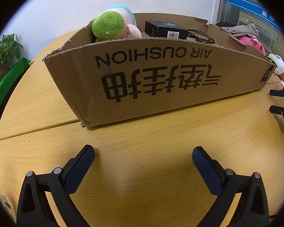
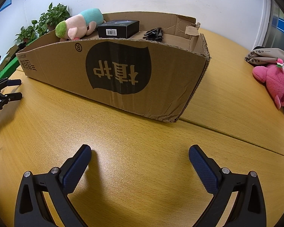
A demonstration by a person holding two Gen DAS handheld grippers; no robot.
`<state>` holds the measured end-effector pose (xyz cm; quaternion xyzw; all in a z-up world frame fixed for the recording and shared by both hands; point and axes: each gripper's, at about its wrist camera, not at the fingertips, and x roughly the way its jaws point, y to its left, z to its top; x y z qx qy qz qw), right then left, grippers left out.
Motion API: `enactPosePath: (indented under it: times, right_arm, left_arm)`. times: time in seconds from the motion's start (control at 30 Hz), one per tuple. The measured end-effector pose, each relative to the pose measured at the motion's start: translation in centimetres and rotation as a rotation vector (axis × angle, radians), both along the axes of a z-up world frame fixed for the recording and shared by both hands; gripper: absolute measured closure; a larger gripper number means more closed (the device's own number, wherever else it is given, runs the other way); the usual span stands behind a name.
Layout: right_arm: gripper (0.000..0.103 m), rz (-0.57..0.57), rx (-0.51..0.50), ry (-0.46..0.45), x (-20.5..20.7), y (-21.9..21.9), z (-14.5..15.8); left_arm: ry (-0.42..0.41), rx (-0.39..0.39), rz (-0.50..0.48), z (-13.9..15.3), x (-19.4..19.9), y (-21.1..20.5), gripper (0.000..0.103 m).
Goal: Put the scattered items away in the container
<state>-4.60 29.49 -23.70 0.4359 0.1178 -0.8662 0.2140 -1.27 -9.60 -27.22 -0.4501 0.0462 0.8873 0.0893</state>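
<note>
Both sets of jaws stand spread wide with nothing between them: the left gripper [image 1: 143, 154] and the right gripper [image 2: 140, 152] each hover over bare wood of the surface [image 2: 142, 132], just short of the cardboard box [image 2: 123, 71]. Inside the box lie a green-haired plush doll [image 2: 73, 29], a black carton [image 2: 118, 29] and a dark pair of glasses [image 2: 154, 34]. Outside it, toward the surface's right edge, a pink plush toy [image 2: 276, 84] rests against a folded grey cloth [image 2: 268, 56], with a small white plush [image 1: 278, 63] nearby.
</note>
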Motion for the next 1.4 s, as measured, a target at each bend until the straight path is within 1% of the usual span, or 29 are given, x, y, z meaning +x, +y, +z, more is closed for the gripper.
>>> enactPosePath:
  times: [1.4]
  right_arm:
    - [0.0,-0.006,0.0,-0.003,0.06,0.09,0.0]
  left_arm:
    - [-0.003,-0.005,0.0,0.07,-0.22,0.35,0.0]
